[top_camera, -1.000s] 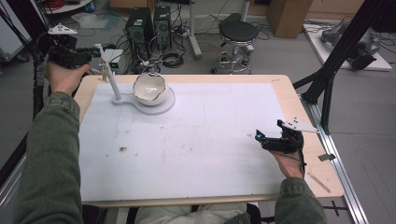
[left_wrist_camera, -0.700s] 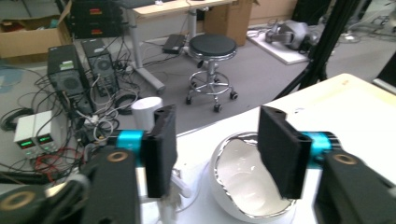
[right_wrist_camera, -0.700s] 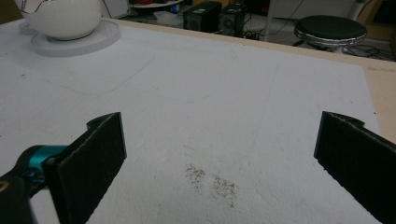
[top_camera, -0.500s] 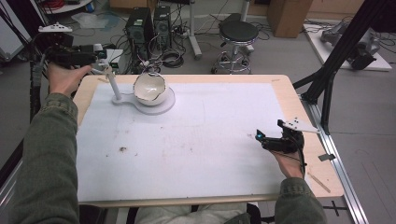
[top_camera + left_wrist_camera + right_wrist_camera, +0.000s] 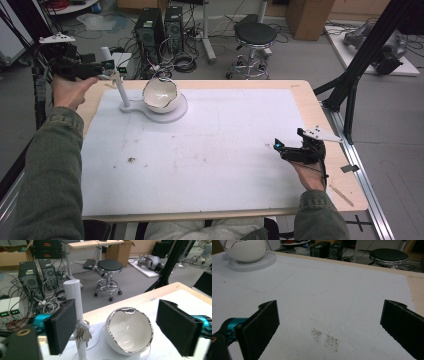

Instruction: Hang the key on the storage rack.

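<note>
Worktop [image 5: 225, 165], white sheet over a wooden board, is the largest thing, with a faint speckled stain on it.

White stand [image 5: 131, 105] at the far left corner: flat round base plus upright post [image 5: 75, 305]. White bowl [image 5: 160, 95] with jagged silvery rim sits on the round base, tilted, mouth facing the left tongs in the left gripper view. Bunch of keys [image 5: 82, 333] hangs from a small peg on the post, just beside the bowl and apart from it.

Left tongs [image 5: 111, 70] held up at the far left corner, level with the post top. Jaws have just been opening and now stand spread wide. In the left gripper view the post sits just inside the left pad, right next to it; contact not clear. Pads press on nothing; keys hang free below between the pads, bowl farther back.

Right tongs [image 5: 276, 148] low over the near right part of the worktop, well apart from the stand. Jaws spread wide, nothing between them, bare sheet and the stain under them.
</note>
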The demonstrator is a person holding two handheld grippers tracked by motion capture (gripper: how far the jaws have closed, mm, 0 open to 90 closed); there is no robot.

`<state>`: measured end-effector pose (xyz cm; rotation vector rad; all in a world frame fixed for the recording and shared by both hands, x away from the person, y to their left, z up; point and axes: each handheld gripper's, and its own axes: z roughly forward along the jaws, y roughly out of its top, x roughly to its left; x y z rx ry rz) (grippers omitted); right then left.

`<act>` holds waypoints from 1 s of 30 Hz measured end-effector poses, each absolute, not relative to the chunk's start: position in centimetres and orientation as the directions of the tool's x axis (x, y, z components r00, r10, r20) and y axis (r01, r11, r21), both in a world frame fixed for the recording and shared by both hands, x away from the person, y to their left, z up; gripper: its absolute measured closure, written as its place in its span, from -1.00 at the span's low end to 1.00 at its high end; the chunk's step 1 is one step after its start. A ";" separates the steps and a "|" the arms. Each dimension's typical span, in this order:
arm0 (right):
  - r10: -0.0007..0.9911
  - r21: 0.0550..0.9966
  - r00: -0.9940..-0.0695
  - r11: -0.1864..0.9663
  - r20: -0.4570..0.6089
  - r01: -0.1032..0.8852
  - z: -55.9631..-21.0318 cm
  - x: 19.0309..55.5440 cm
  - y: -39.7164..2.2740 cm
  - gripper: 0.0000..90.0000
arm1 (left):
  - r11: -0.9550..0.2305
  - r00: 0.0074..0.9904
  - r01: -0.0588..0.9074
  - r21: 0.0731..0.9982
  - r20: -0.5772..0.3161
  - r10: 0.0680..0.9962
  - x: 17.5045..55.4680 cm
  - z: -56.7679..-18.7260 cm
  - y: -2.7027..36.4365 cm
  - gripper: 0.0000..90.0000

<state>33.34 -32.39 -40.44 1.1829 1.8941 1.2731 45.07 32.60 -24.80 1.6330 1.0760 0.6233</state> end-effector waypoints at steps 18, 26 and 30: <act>0.899 0.925 -0.434 0.122 0.050 0.359 -40.3 33.3 -32.8 -0.98 | -0.088 0.464 0.348 0.933 -0.090 0.881 43.9 -26.6 31.6 -0.96; 0.901 0.926 -0.431 0.116 0.054 0.360 -40.3 33.3 -32.8 -0.98 | -0.088 0.476 0.334 0.939 -0.088 0.875 42.9 -27.4 31.2 -0.96; 0.903 0.927 -0.426 0.110 0.058 0.359 -40.3 33.3 -32.9 -0.98 | -0.092 0.475 0.327 0.940 -0.080 0.876 42.3 -28.0 31.1 -0.96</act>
